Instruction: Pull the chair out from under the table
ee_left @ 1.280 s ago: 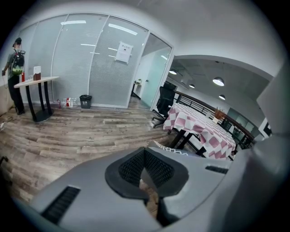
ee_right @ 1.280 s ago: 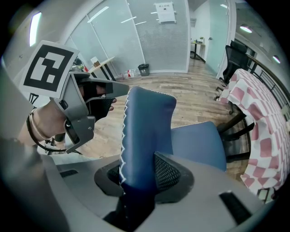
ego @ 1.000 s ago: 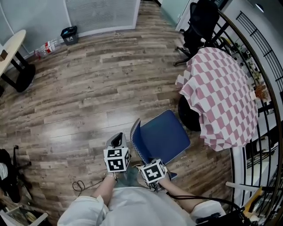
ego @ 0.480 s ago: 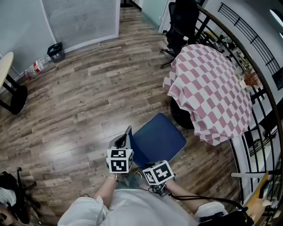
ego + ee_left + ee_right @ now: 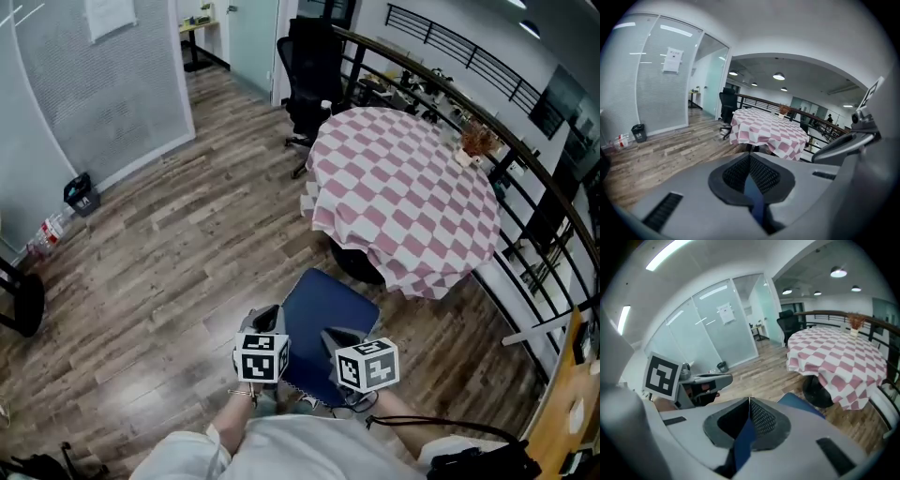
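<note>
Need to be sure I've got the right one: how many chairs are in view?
2. The blue chair is closest, just short of the checked table. A black office chair stands beyond the table. More may be hidden behind the table.

The checked cloth (image 5: 403, 187) hides most of the black table base (image 5: 359, 267). The blue chair (image 5: 323, 314) covers its own legs. The brown thing (image 5: 479, 141) on the tabletop is too small to identify, and print on the wall sheet (image 5: 672, 59) is unreadable.

Blue chair (image 5: 330, 317) — pink-and-white checked tablecloth (image 5: 405, 187).
</note>
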